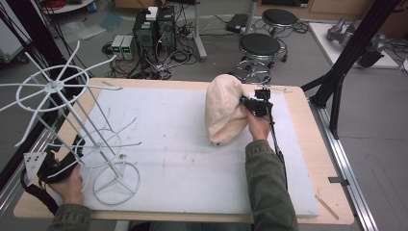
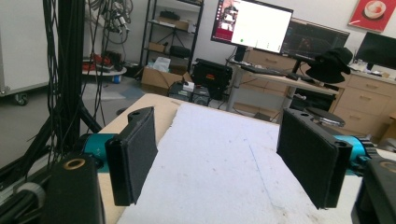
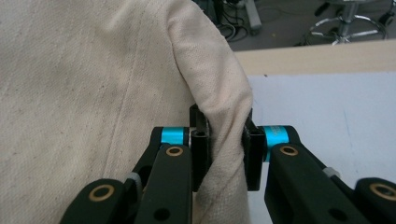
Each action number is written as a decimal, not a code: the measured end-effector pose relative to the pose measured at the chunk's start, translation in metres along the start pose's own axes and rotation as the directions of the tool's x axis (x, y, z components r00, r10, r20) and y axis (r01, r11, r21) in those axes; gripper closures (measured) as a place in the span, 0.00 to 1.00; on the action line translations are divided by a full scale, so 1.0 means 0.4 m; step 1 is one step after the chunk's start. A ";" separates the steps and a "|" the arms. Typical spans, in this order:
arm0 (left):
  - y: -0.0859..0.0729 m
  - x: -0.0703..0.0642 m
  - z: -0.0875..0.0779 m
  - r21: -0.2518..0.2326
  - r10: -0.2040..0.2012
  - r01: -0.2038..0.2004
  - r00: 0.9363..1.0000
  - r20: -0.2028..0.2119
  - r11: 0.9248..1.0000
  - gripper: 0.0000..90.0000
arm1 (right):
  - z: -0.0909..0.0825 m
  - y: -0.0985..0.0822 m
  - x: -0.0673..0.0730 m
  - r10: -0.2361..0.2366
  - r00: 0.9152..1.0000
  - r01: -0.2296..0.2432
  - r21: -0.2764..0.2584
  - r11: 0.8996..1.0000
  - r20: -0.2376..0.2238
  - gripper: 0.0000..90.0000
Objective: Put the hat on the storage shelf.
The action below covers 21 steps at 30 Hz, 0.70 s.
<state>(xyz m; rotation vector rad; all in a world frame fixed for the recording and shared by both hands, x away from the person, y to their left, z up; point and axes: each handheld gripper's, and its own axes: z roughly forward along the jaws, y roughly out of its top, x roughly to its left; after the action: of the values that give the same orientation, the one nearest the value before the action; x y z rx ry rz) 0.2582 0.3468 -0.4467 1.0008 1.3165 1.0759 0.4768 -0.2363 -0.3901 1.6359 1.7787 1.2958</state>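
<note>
A cream cloth hat (image 1: 225,109) stands bunched up on the white mat (image 1: 173,149), toward the back right of the table. My right gripper (image 1: 251,103) comes at it from the right and is shut on a fold of its edge. In the right gripper view the black jaws pinch that fold of the hat (image 3: 93,84) at the right gripper (image 3: 225,128). My left gripper (image 1: 57,167) rests at the table's front left corner, beside the foot of a white wire rack (image 1: 72,120). The left gripper (image 2: 217,119) stands open with only bare mat between its jaws.
The wire rack has a round base ring (image 1: 117,183) and long thin arms that reach over the left part of the mat. Black frame posts (image 1: 346,57) rise at the right. Stools (image 1: 260,45) and computer boxes (image 1: 154,29) stand on the floor behind the table.
</note>
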 end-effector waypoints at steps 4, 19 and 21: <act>0.000 -0.001 0.000 0.001 -0.002 0.002 1.000 0.002 1.000 0.32 | -0.031 0.014 0.016 0.002 0.999 -0.003 -0.039 0.999 -0.048 0.88; 0.001 0.012 -0.004 -0.006 -0.032 0.032 0.999 -0.018 0.999 0.32 | -0.119 0.046 0.064 0.003 0.974 -0.034 -0.132 0.991 -0.229 0.87; 0.001 0.012 -0.005 -0.006 -0.035 0.035 0.999 -0.019 0.999 0.32 | -0.135 0.051 0.073 0.004 0.967 -0.042 -0.144 0.989 -0.256 0.87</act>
<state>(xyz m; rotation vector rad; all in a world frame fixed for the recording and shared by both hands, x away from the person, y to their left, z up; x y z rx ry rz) 0.2562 0.3516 -0.4474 0.9619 1.3410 1.0643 0.4383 -0.2307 -0.3381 1.4674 1.7588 1.6713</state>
